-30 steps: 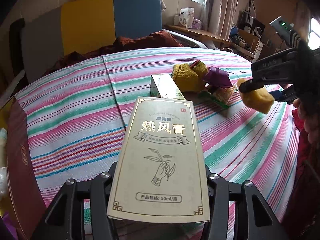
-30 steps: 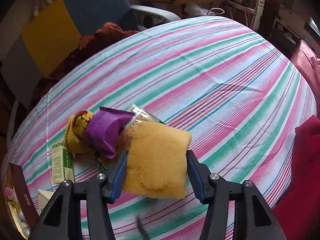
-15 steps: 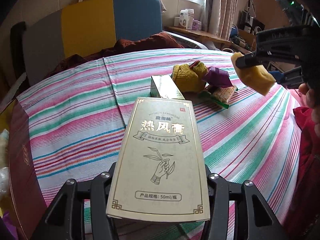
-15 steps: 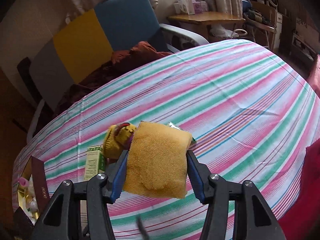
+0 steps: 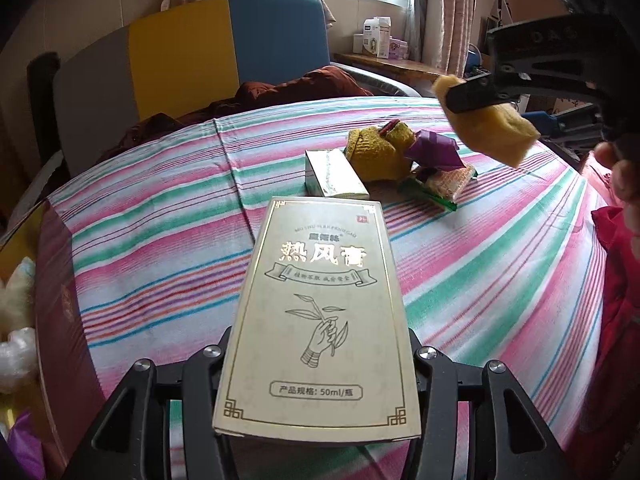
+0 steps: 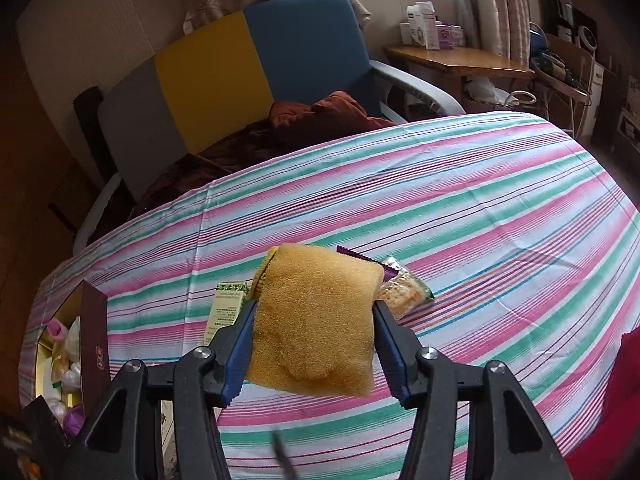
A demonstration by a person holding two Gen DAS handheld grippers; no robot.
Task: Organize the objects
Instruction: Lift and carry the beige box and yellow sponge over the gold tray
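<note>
A round table draped in a thin cotton tablecloth (image 6: 500, 216) of pink, green and white stripes fills both views, and behind it stands a padded chair (image 6: 256, 56) in grey, yellow and blue panels with a crumpled rust-brown blanket (image 6: 320, 114) on its seat. At the table's left edge sits an open maroon gift box (image 6: 94, 340) with a stiff upright wall; inside it lie a pink-capped bottle, wads of pale crinkled plastic and other small items too blurred to name. The left gripper (image 5: 316, 360) is clamped on a flat rectangular cream carton (image 5: 320, 320) of smooth card, printed with gold Chinese lettering and a line drawing of a hand holding a sprig, held above the cloth. The right gripper (image 6: 314, 344), blue-padded, squeezes a coarse, porous yellow sponge (image 6: 316, 320) in the air above the table, well clear of the cloth. Near the table's middle rests a small cluster: a glossy green-and-white carton (image 5: 332, 176) lying flat, a knitted mustard-yellow item (image 5: 376, 152) touching it, a crinkled purple foil wrapper (image 5: 434, 150) and a clear cracker packet (image 5: 444, 182) with green edges just beside.
</note>
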